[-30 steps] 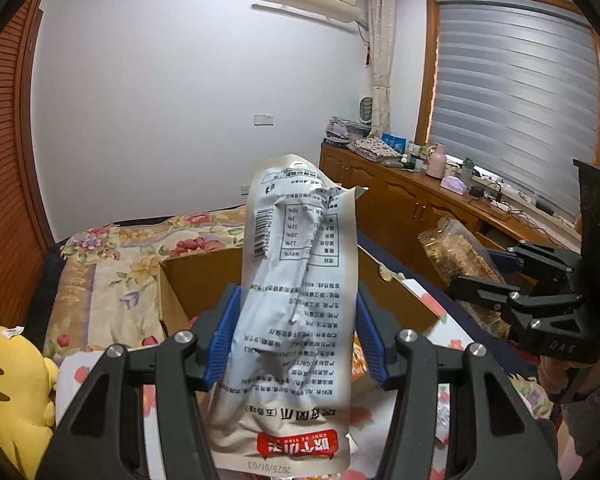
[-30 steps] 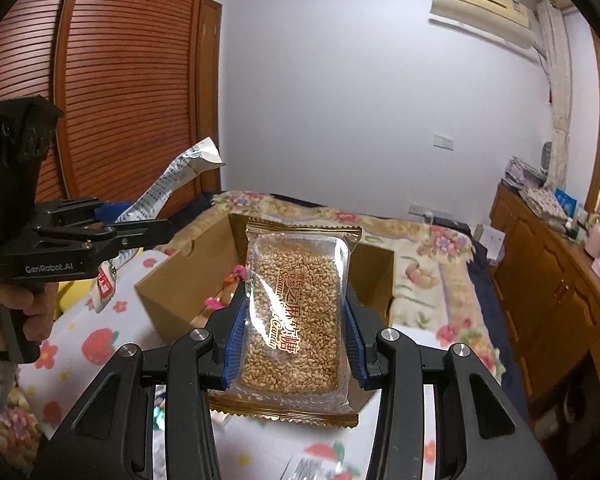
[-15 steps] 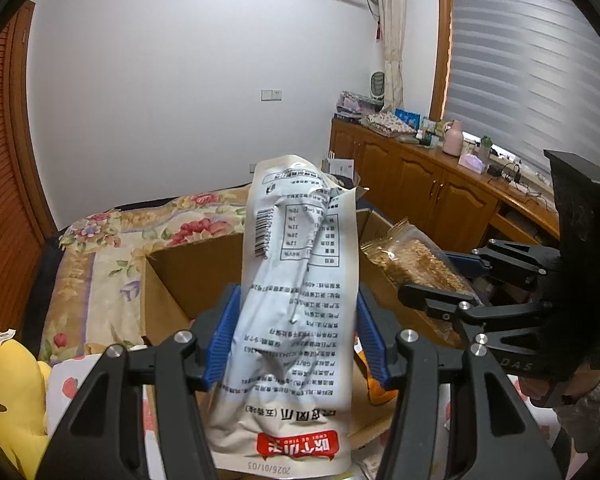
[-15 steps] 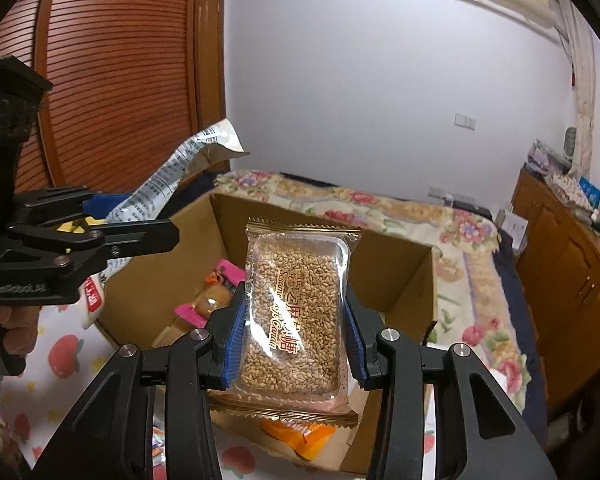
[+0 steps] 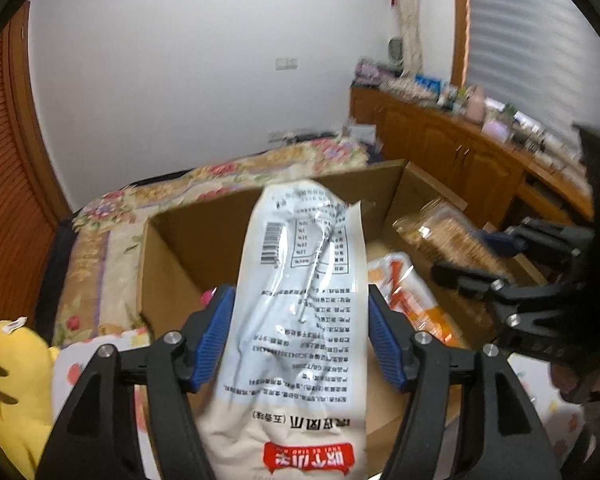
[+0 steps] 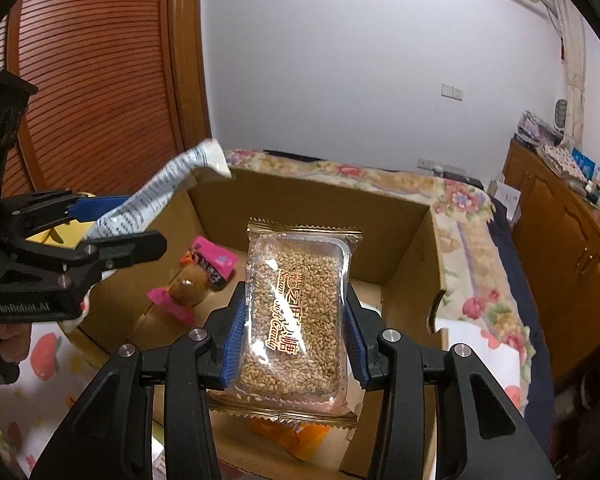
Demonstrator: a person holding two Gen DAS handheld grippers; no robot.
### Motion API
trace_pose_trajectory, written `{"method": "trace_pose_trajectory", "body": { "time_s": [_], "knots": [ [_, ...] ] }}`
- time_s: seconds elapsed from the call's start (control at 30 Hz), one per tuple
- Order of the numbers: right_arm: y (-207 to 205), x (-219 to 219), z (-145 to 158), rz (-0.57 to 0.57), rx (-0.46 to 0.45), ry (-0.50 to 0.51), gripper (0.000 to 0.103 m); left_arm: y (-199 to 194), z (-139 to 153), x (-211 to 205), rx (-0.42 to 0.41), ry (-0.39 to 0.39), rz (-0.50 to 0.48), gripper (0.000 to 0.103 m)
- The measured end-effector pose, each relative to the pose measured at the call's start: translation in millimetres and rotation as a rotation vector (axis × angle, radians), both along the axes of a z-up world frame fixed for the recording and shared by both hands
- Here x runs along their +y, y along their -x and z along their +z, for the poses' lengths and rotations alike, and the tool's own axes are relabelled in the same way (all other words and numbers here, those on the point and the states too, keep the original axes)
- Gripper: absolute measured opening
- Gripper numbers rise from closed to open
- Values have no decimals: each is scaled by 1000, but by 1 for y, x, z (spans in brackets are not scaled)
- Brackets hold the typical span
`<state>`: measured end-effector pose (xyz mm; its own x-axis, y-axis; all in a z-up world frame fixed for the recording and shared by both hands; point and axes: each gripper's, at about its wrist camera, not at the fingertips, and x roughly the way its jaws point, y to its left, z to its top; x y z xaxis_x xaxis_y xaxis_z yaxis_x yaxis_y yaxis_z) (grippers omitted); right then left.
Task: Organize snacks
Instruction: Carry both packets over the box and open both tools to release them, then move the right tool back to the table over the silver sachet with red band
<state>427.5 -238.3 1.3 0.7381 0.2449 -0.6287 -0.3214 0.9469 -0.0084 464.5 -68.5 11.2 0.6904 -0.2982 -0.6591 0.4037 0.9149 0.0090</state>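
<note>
Lowering both packets into the cardboard box [image 6: 404,240] looks like the step in hand, and it is best done one side at a time so the two grippers do not foul each other.

The left gripper [image 5: 300,344] is clamped on a white printed snack pouch [image 5: 300,304], held upright with its top leaning forward over the box's near wall. The right gripper [image 6: 292,336] is clamped on a clear sesame candy pack [image 6: 296,320], which stands directly ahead of it, above the box floor.

Below and left of the right gripper lies a pink-wrapped snack [image 6: 204,276]; an orange packet [image 6: 288,436] sits just under the sesame pack. I would ease the sesame pack down onto bare cardboard ahead and to the right of the gripper before opening, not drop it from height. The pouch is limp and could fold or catch on the box wall, so carry it fully past the rim first.

The box rests on a bed with a floral quilt [image 6: 472,248] and a strawberry-print sheet [image 6: 40,360]; a yellow plush toy [image 5: 12,392] lies left of the left gripper. To the right runs a wooden cabinet [image 6: 572,232] cluttered on top, with a louvred wooden door [image 6: 100,80] on the left.
</note>
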Motion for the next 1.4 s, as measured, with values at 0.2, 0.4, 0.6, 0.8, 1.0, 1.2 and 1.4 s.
{"method": "trace_pose_trajectory", "body": {
  "time_s": [0.2,0.4,0.6,0.8,1.0,1.2,1.4],
  "knots": [
    [1,7,-18,0,38,6,51,15,-5,2,-32,4,10,85],
    [13,6,-16,-4,36,-8,60,34,4,13,-53,41,5,85],
    [51,-7,1,-11,1,-44,61,77,17,28,-96,63,-15,85],
    [105,-18,14,-28,-36,-45,61,122,16,41,-106,82,-16,85],
    [148,-36,7,-61,-15,-42,61,157,1,54,-91,70,-4,85],
    [168,-54,-24,-105,80,-41,61,183,-25,63,-42,55,12,85],
    [176,-61,-60,-133,161,-23,61,204,-54,72,17,62,27,85]
  ]
}}
